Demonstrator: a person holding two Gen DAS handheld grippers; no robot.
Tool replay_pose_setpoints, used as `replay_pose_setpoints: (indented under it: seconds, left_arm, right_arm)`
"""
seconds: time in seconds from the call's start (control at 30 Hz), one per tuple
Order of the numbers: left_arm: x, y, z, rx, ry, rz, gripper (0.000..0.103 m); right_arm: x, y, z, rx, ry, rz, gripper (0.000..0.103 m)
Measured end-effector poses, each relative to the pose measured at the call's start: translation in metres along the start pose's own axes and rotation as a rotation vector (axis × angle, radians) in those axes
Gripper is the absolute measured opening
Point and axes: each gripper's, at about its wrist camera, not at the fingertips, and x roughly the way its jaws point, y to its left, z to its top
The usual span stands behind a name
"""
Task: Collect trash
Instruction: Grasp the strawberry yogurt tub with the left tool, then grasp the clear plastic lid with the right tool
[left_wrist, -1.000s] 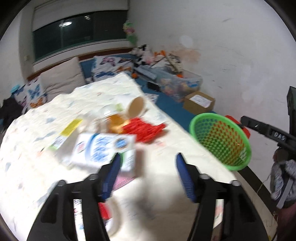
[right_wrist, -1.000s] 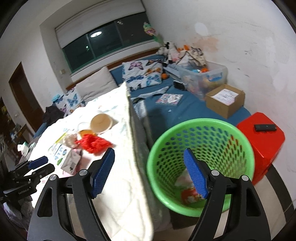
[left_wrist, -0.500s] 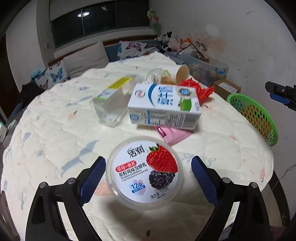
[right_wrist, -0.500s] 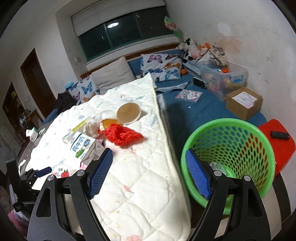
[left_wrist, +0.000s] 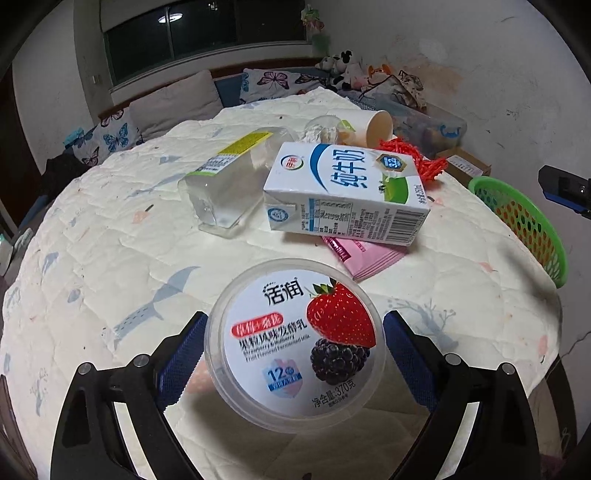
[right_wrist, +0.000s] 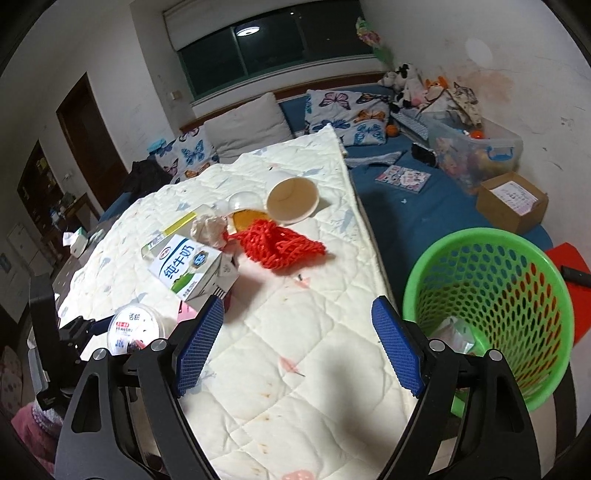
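One quilted table cover (left_wrist: 110, 258) under litter, butterfly pillows (right_wrist: 343, 110) behind.

place: home bedroom | cues: quilted mattress (right_wrist: 295, 350), butterfly pillows (right_wrist: 347, 110), stuffed toys (right_wrist: 406, 81)

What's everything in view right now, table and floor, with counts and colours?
yogurt tub: one, clear with white fruit lid, near table edge, between left fingers
milk carton: one, white-blue-green, lying mid-table
pink packet: one, partly under carton
clear plastic box: one, yellow label, left of carton
red net: one, behind carton
paper cup: one, cream, on its side
crumpled tissue: one, white
clear dome lid: one
green basket: one, on floor beside table, some trash inside
cardboard box: one, brown, floor
left gripper: open around tub
right gripper: empty, jaws opening
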Motion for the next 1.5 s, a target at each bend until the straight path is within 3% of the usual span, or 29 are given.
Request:
replay_pose_setpoints:
  seconds: [0.77,1.07,1.33,1.5]
  left_arm:
    - [-0.006,-0.004,-0.007,0.032,-0.028,0.021,0.089]
    - [-0.048,0.032,-0.002,-0.066,-0.122,-0.003,0.089]
    - [-0.08,0.073,0.0,-0.158,-0.189,0.049,0.089]
    - [-0.087,0.091,-0.005,-0.201,-0.189,0.067,0.089]
  right_arm:
    - [0.015,0.018,-0.005,-0.043,0.042,0.036,0.083]
    - [0.019,0.038,-0.009,-0.09,0.058,0.072,0.083]
    - [0.031,0.077,-0.019,-0.178,0.094,0.147,0.083]
    - [0.049,0.11,-0.029,-0.239,0.141,0.216,0.083]
